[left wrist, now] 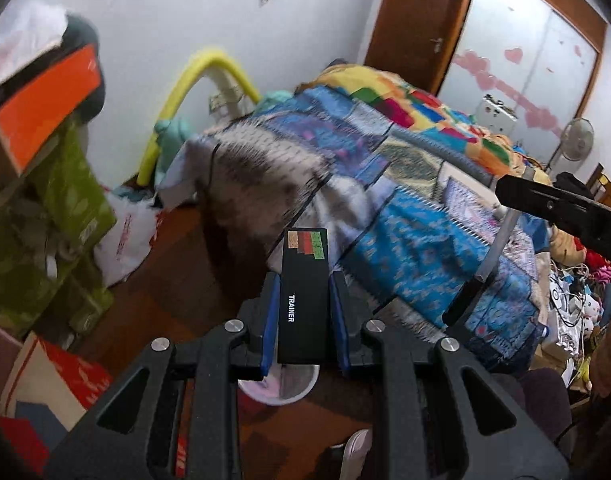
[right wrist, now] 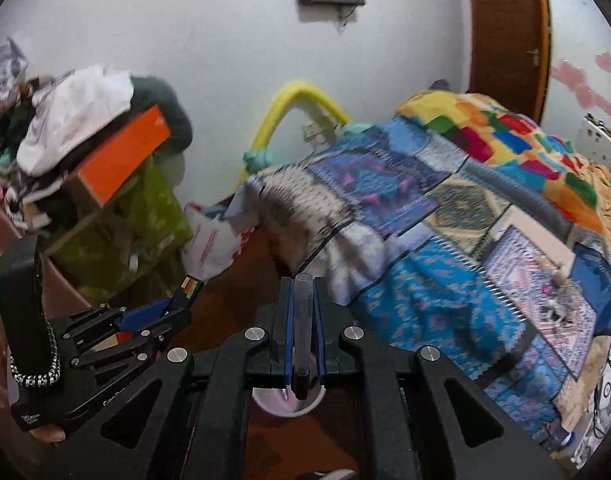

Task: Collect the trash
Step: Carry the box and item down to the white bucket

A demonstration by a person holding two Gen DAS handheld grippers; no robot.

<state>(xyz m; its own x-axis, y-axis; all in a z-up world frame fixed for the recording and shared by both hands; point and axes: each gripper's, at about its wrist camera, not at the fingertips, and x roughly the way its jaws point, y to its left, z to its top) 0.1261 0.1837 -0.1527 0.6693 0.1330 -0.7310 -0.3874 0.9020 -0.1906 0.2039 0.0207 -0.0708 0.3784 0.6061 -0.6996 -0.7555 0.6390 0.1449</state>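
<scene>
My left gripper (left wrist: 304,280) is shut on a black box (left wrist: 304,292) printed "TRAINER", with colour patches on its far end. It stands upright between the blue pads. My right gripper (right wrist: 303,292) is shut on a clear plastic tube (right wrist: 302,320) with a black end, held upright. A pale pink round bin (left wrist: 281,384) sits on the floor below the left gripper and also shows under the right gripper in the right wrist view (right wrist: 287,402). The left gripper (right wrist: 177,300) with its box shows at the lower left of the right wrist view.
A bed with a patchwork blanket (left wrist: 385,184) fills the right. Green boxes (left wrist: 65,216) and an orange box (left wrist: 45,108) are stacked at the left. A white plastic bag (left wrist: 125,240) lies on the wooden floor by the wall. Cluttered toys and cables (left wrist: 577,300) lie at the far right.
</scene>
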